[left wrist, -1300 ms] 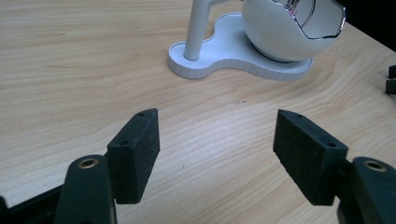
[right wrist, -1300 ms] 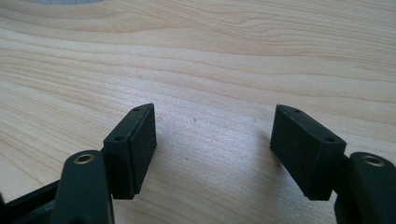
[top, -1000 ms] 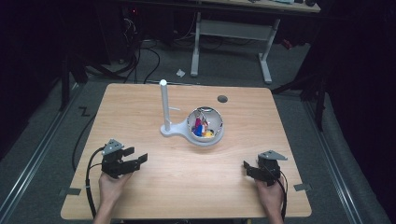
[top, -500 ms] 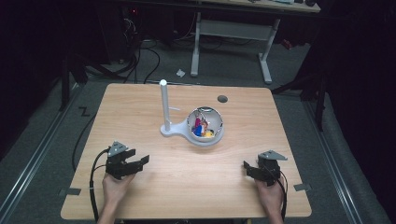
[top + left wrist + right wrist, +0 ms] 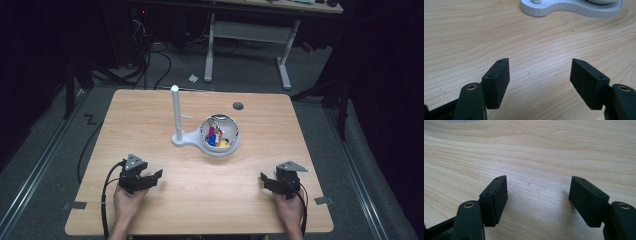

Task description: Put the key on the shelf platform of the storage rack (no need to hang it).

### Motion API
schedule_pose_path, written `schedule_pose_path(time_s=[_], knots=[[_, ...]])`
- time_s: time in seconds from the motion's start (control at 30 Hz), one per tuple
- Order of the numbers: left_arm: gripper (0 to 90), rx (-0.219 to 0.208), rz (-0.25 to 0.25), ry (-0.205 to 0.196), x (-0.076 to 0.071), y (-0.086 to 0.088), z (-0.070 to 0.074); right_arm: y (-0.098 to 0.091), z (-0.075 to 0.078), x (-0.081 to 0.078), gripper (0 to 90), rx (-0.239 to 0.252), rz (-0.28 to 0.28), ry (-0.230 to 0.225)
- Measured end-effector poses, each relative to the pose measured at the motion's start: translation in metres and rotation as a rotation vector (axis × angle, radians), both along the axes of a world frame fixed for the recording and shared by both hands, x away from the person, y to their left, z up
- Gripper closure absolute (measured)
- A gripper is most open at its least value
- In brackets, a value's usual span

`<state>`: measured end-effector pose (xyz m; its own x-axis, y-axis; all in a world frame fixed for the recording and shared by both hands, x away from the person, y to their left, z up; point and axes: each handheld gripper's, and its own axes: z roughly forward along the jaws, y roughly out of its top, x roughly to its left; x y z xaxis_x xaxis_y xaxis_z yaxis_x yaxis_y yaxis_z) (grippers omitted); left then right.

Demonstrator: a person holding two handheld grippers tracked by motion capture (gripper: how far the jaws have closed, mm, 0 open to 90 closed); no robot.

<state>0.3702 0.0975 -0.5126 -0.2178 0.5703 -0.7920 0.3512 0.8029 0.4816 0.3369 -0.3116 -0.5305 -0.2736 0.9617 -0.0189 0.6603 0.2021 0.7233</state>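
A white stand [image 5: 180,139] with an upright post [image 5: 176,110] and a round bowl [image 5: 220,148] sits mid-table; several small coloured pieces [image 5: 216,136] lie in the bowl. My left gripper [image 5: 155,176] rests low at the front left, open, with bare wood between its pads [image 5: 496,80]. The stand's base [image 5: 564,8] lies ahead of it in the left gripper view. At the front right my right gripper [image 5: 264,180] is open as well, its pads [image 5: 495,198] apart over bare tabletop.
The wooden table [image 5: 150,120] has a dark round hole [image 5: 238,106] near its far right. Cables [image 5: 105,200] trail from the left gripper over the front edge. Beyond the table are a dark floor and a desk frame [image 5: 250,35].
The left hand and its gripper have slid toward the front edge and sunk lower. The right gripper has stayed put.
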Motion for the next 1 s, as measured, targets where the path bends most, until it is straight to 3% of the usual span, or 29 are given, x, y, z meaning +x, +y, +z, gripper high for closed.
schedule_pose_path(time_s=[0.03, 0.2, 0.63, 1.0], knots=[[32.8, 0.011, -0.006, 0.058, -0.003, 0.000, 0.000, 0.000, 0.000, 0.000, 31.5, 0.000, 0.000, 0.000], [32.9, 0.063, -0.014, 0.042, -0.003, -0.003, -0.006, 0.000, 0.000, 0.000, 31.5, 0.002, -0.002, 0.001], [33.1, 0.050, 0.025, 0.051, 0.003, -0.011, -0.011, 0.000, 0.000, 0.000, 31.5, 0.000, 0.000, 0.000], [33.2, 0.091, 0.040, 0.054, 0.008, -0.014, -0.019, 0.000, 0.000, 0.000, 31.5, 0.001, -0.002, 0.002]])
